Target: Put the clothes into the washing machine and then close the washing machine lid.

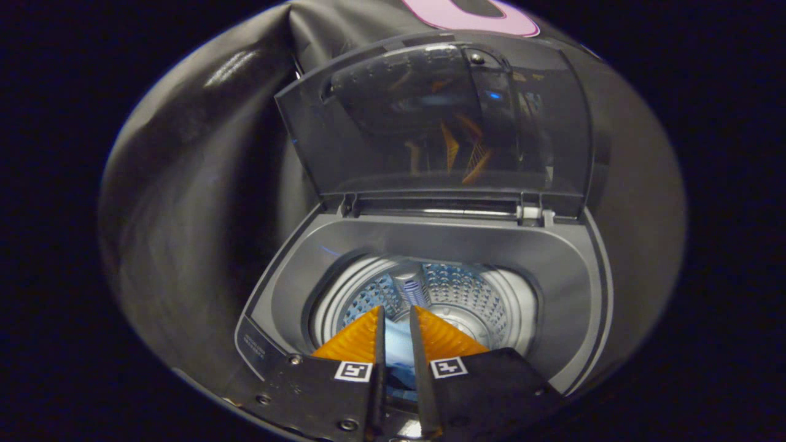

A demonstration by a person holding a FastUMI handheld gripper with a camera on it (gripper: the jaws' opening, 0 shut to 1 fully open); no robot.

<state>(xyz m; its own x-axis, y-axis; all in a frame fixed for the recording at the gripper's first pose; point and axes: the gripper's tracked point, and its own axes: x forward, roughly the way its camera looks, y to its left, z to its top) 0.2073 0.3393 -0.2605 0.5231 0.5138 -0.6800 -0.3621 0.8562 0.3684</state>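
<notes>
I see a grey top-loading washer (430, 245) below me, in front of the dark cloth wall (196, 184). Its tinted clear lid (381, 135) stands raised at the back, tilted on its hinges. Under it the round drum (479, 294) lies open, with perforated metal walls and a pale post rising inside. My gripper (396, 319) hangs over the near rim, its fingers (356, 341) drawn close, pinching light blue clothes (396, 347) in the narrow gap between them. The cloth hangs between the fingers above the drum's mouth.
</notes>
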